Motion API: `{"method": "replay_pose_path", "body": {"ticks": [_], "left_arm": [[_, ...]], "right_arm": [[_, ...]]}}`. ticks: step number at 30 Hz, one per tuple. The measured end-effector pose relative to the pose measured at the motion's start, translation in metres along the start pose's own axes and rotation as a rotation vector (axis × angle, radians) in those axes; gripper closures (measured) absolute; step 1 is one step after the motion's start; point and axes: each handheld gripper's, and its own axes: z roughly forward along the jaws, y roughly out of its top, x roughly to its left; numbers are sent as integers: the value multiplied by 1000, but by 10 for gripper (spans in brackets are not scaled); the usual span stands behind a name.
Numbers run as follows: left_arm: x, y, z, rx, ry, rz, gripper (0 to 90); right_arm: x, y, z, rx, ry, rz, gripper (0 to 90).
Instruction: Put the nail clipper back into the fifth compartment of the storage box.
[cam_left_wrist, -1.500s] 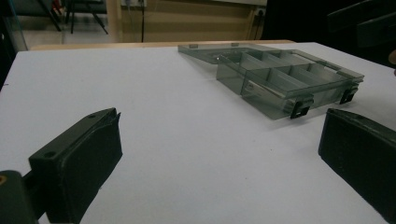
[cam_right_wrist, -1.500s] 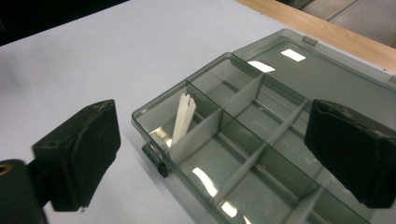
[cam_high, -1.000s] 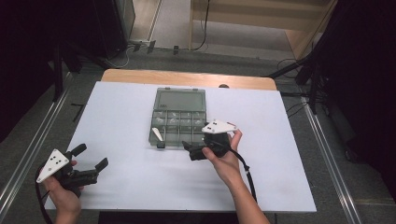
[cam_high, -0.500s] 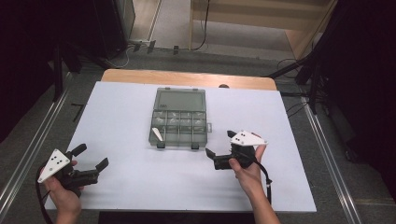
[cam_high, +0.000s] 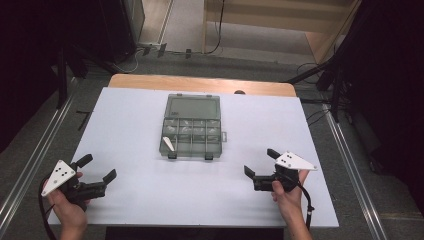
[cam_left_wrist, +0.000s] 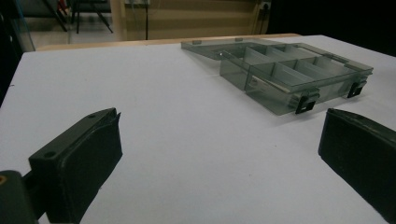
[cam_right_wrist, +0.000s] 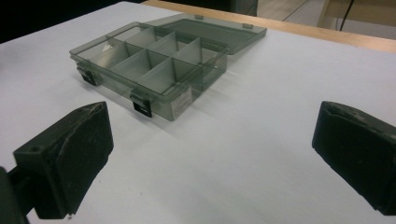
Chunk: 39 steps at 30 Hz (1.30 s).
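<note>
A smoky clear compartment box (cam_high: 192, 131) lies open in the middle of the white table (cam_high: 125, 115), its lid folded flat behind it. A small white piece (cam_high: 170, 144) rests in its front left compartment. My left gripper (cam_high: 97, 167) is open near the table's front left corner, held in a hand, with nothing between its jaws. At the front right my right gripper (cam_high: 259, 162) is open and empty, well clear of the box. The box appears ahead of the left gripper's jaws (cam_left_wrist: 294, 77) and ahead of the right gripper's jaws (cam_right_wrist: 154, 70).
Two black latches (cam_high: 190, 156) hang on the box's front wall. A wooden strip (cam_high: 200, 84) runs along the table's far edge. Metal rails (cam_high: 350, 165) flank the table on both sides. Dark stands and cables crowd the floor beyond.
My right gripper has drawn back from the box's front right corner toward the table's front right. The left gripper has stayed put.
</note>
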Motion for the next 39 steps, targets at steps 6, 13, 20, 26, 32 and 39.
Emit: {"method": "replay_pose_path", "body": {"ticks": [6,13,20,26,32,39], "left_arm": [[0,0,0,1,0,1,0],[0,0,0,1,0,2,0],[0,0,0,2,1,1,0],[0,0,0,2,1,2,0],[0,0,1,3,-3,3,0],[0,0,0,2,-10,1,0]], "right_arm": [[-10,-9,-15,-21,-25,10,0],[-25,-22,-32,-48,-66,38,0],[-43,-35,-50,-80,-94,57,0],[-57,-42,-62,-105,-112,75,0],[-72,-53,-73,-118,-167,88,0],[-83,-62,-76,-130,-173,90,0]]}}
